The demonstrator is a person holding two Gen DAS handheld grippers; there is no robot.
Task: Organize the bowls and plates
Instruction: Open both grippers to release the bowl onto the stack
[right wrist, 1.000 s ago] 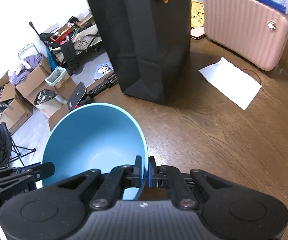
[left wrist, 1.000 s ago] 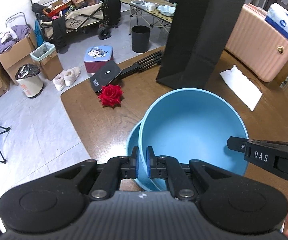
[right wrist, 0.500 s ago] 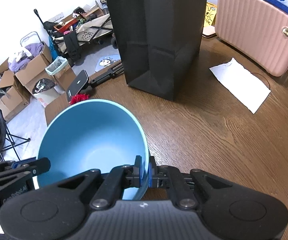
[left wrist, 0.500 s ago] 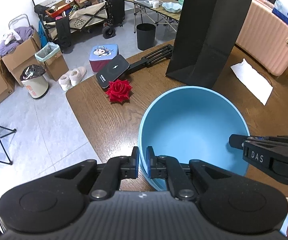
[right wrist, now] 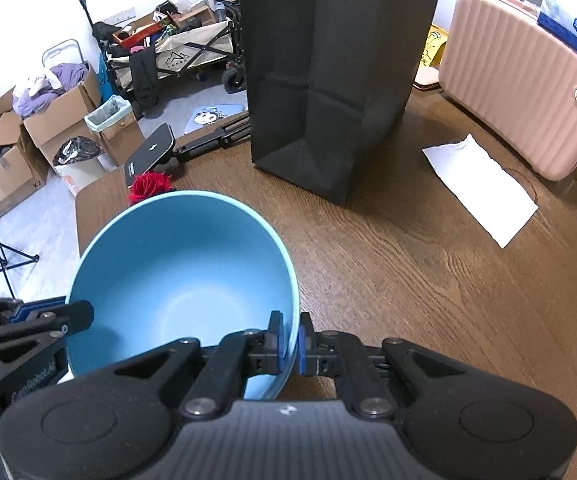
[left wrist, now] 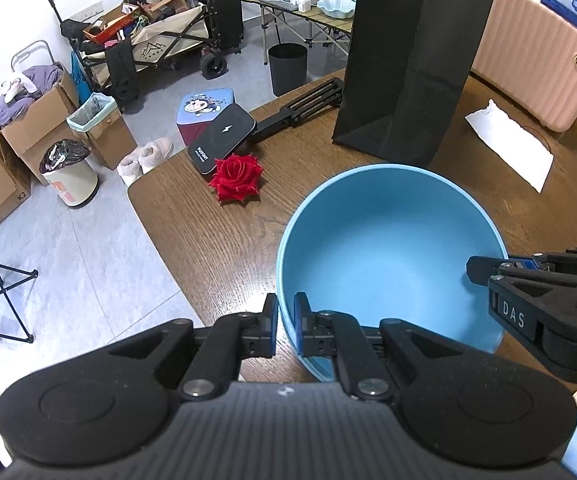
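Where the two grippers meet, a light blue bowl (left wrist: pixel 388 248) sits over the near part of the wooden table (left wrist: pixel 224 248), its mouth open upward. In neither view can the bowl's underside be seen, so whether it rests on the wood or hangs just above it cannot be told; its near wall is cut off behind the gripper bodies. Whether a second bowl is nested beneath it cannot be made out either.

The left gripper (left wrist: pixel 285 325) has its two blue-padded fingers (left wrist: pixel 300 326) drawn nearly together, pinching the bowl's rim on its near left side, one pad outside the wall and one inside. The right gripper (right wrist: pixel 289 340) is likewise almost closed, clamped on the rim at the opposite side, with a pad on each face of the wall. In the left wrist view only the right gripper's black finger, marked DAS, enters from the right edge.

Beyond the bowl lies a red rose (left wrist: pixel 235 178), touching a dark flat case (left wrist: pixel 222 142) at the table's far corner. A tall black paper bag (right wrist: pixel 328 80) stands upright well behind the bowl, its top cut off by the frame. To the right lie a white sheet of paper (right wrist: pixel 480 188) and a pink ribbed suitcase (right wrist: pixel 528 88).
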